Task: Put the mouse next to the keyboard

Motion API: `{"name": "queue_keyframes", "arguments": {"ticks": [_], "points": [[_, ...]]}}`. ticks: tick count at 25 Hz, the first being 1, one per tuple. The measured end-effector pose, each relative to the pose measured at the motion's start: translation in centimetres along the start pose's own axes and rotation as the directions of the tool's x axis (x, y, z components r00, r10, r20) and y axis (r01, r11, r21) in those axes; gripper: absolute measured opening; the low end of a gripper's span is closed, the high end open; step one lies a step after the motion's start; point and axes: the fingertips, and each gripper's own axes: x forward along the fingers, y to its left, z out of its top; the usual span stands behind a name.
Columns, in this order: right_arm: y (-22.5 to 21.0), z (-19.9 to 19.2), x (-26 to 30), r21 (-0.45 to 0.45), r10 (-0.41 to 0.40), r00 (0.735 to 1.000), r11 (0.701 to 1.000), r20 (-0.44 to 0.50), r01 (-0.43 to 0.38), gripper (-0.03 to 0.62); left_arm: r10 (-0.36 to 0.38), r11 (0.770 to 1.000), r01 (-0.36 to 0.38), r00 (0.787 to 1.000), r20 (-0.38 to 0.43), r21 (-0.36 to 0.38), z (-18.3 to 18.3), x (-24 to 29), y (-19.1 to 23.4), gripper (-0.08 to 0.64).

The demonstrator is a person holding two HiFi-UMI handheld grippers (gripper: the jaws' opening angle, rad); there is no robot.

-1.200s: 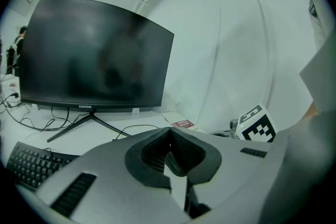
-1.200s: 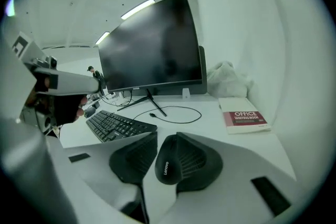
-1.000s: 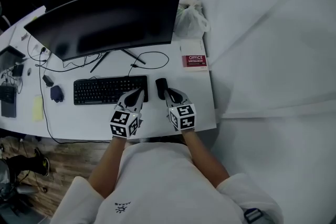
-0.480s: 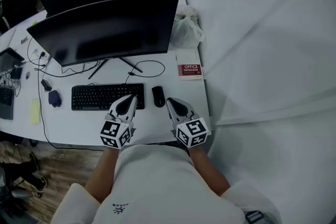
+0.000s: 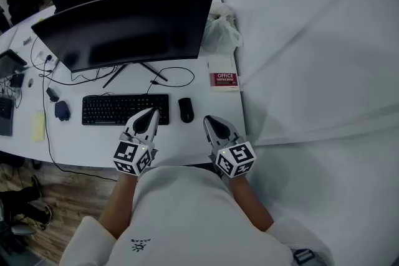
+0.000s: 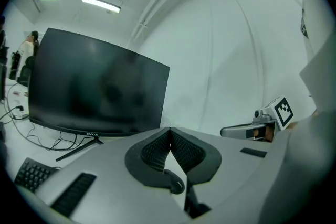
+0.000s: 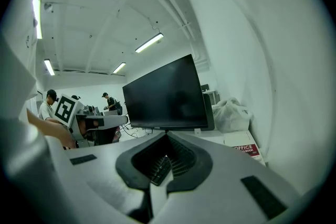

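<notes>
Mouse [image 5: 186, 109]: black, lying on the white worktop [image 5: 93, 141] just beside the right end of the keyboard [image 5: 124, 109], a narrow gap between them. We find it free of both grippers.

Keyboard: black, set in front of the monitor [image 5: 124, 28], its cable looping behind it on the worktop.

Left gripper [image 5: 153, 111]: held above the near right corner of the keyboard. In the left gripper view its jaws stand together at the tips [image 6: 169, 129], and we see nothing clamped between them.

Right gripper [image 5: 209, 119]: held to the near right of the mouse, apart from it, at the worktop's front edge. In the right gripper view its jaws are together [image 7: 167, 136] and empty; we see keyboard keys only through the hollow behind the tips.

Other items noted: a red-and-white book [image 5: 224, 80] at the worktop's right edge, beyond the mouse; a plastic bag [image 5: 219, 31] behind the book, beside the monitor; a small dark blue object [image 5: 61, 110] left of the keyboard, which we cannot identify.
</notes>
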Motion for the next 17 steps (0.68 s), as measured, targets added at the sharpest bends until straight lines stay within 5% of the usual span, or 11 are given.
{"name": "queue_keyframes", "arguments": {"ticks": [4, 17], "points": [[0.2, 0.0, 0.0, 0.014, -0.009, 1.0, 1.0, 0.006, 0.009, 0.017, -0.009, 0.999, 0.008, 1.0, -0.006, -0.044, -0.4, -0.1, -0.3, 0.011], [0.1, -0.3, 0.2, 0.007, -0.014, 1.0, 1.0, 0.002, 0.014, 0.017, -0.014, 1.0, 0.014, 1.0, -0.003, -0.024, -0.4, 0.3, -1.1, 0.011]]}}
